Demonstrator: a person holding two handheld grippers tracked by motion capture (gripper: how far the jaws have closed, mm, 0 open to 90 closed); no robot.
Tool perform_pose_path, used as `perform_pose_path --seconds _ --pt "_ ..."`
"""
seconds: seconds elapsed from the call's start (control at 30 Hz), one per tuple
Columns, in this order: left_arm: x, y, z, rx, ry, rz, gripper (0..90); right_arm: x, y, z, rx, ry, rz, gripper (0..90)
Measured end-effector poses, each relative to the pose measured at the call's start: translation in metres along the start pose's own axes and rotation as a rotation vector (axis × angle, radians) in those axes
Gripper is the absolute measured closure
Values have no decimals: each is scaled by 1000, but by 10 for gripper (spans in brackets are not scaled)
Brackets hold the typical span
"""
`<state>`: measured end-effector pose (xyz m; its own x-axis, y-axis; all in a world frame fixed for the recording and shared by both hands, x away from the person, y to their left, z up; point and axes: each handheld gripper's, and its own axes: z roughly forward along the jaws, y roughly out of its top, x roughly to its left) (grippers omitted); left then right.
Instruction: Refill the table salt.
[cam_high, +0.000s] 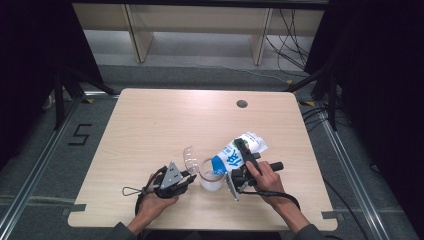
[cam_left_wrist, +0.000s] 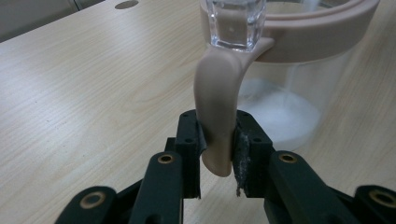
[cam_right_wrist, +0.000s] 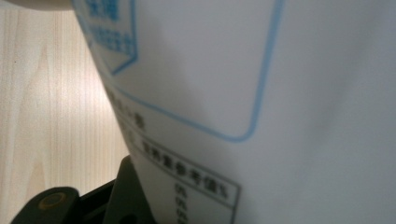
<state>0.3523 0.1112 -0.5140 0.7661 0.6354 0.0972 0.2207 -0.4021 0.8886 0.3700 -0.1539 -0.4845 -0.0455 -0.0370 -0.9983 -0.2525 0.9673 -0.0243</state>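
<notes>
two fingers of our left gripper (cam_left_wrist: 217, 154) clamp the jar handle (cam_left_wrist: 217, 93); our right gripper (cam_high: 243, 165) clamps the bag (cam_high: 235, 155) tilted over the jar (cam_high: 211, 175).

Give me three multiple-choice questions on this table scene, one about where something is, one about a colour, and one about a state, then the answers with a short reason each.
1. What does the left gripper clamp?
A. the jar's handle
B. the bag
C. the table edge

2. What colour is the jar's rim?
A. green
B. pale pink
C. black

3. How is the bag held?
A. flat on the table
B. upright, sealed
C. tilted over the jar

Answers:
1 A: the jaws close on the handle in the left gripper view.
2 B: the rim of the jar is pale pink.
3 C: the right gripper tips the bag toward the jar's mouth.
</notes>
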Motion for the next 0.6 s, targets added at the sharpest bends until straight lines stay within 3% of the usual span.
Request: perform_pose_path --seconds 0.17,0.23,0.27,0.3,0.6 --pt "0 0 0 -6 -2 -10 733 0 0 0 -2 -2 -4 574" --pt "0 0 0 -6 -2 -8 734 -6 1 2 -30 -13 -76 574" --pt "0 0 0 -4 -3 -7 734 -1 0 1 -13 -7 -17 575" --pt "0 0 0 -1 1 -4 733 0 0 0 -1 -1 -1 575" --pt "0 0 0 -1 -1 0 733 -2 0 0 -8 -3 -20 577"
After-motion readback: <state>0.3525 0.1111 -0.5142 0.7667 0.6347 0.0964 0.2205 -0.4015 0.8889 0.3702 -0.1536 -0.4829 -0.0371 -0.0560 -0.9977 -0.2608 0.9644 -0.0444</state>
